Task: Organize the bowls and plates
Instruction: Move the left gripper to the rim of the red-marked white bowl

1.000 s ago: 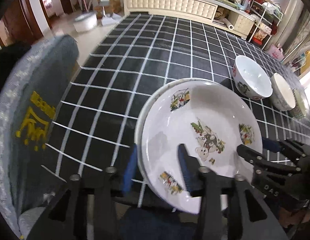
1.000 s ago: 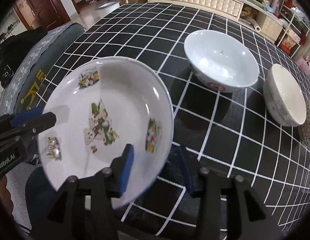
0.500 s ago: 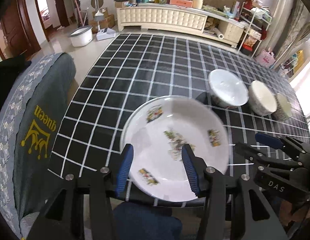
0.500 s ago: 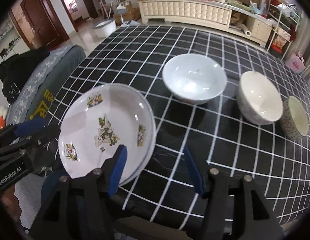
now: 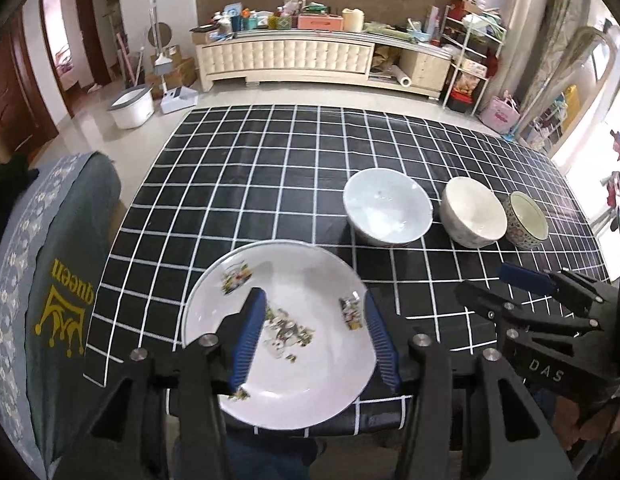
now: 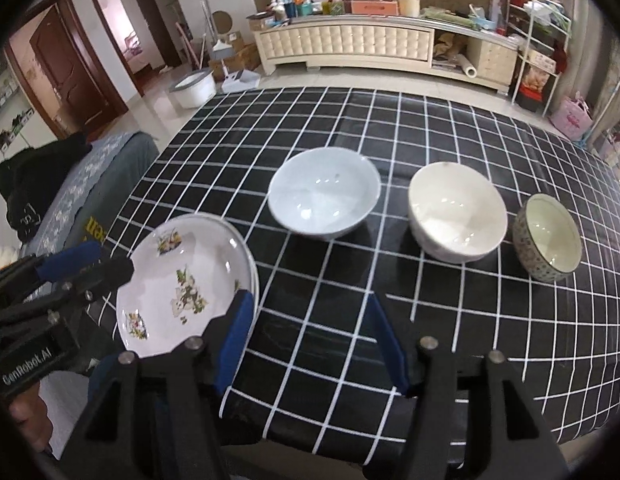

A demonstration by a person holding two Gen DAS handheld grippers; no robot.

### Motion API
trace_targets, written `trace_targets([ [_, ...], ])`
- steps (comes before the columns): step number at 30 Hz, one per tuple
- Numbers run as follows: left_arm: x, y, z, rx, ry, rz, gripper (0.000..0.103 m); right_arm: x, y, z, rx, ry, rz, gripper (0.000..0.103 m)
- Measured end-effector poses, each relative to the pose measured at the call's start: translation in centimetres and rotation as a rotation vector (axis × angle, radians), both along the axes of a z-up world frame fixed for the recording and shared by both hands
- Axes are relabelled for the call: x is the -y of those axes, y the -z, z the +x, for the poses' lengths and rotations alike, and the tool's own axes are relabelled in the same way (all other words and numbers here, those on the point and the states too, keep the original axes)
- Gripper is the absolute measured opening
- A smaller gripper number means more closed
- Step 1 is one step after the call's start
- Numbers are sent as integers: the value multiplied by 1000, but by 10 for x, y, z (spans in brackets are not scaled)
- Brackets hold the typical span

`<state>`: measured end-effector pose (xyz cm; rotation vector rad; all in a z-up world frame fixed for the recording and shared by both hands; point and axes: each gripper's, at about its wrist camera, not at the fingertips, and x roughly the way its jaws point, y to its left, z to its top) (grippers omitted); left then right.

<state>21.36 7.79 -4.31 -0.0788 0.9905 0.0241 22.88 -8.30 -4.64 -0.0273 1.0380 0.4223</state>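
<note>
**Plates stacked at the counter's near edge**

The left hand-held gripper [image 5: 314, 336] hangs with fingers apart above the cartoon-printed plates [image 6: 181, 280]; the right hand-held gripper [image 6: 310, 340], likewise spread, sits just beside them. Three bowls [image 6: 324, 192] line the counter [image 5: 269, 168] behind, unobstructed.

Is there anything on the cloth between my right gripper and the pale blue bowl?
Nothing visible. From the right gripper, only bare black-and-white checked tablecloth lies ahead up to the pale blue bowl. The stacked white cartoon-print plates sit off to its left, the cream bowl to the right.
</note>
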Motion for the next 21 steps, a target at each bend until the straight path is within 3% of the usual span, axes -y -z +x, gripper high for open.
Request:
trace_targets([
  [10, 20, -4, 36, 11, 40, 23, 60, 10, -4, 25, 19, -8, 8, 64],
  [21, 19, 25, 87, -53, 52, -10, 60, 9, 5, 66, 24, -29, -17, 64],
])
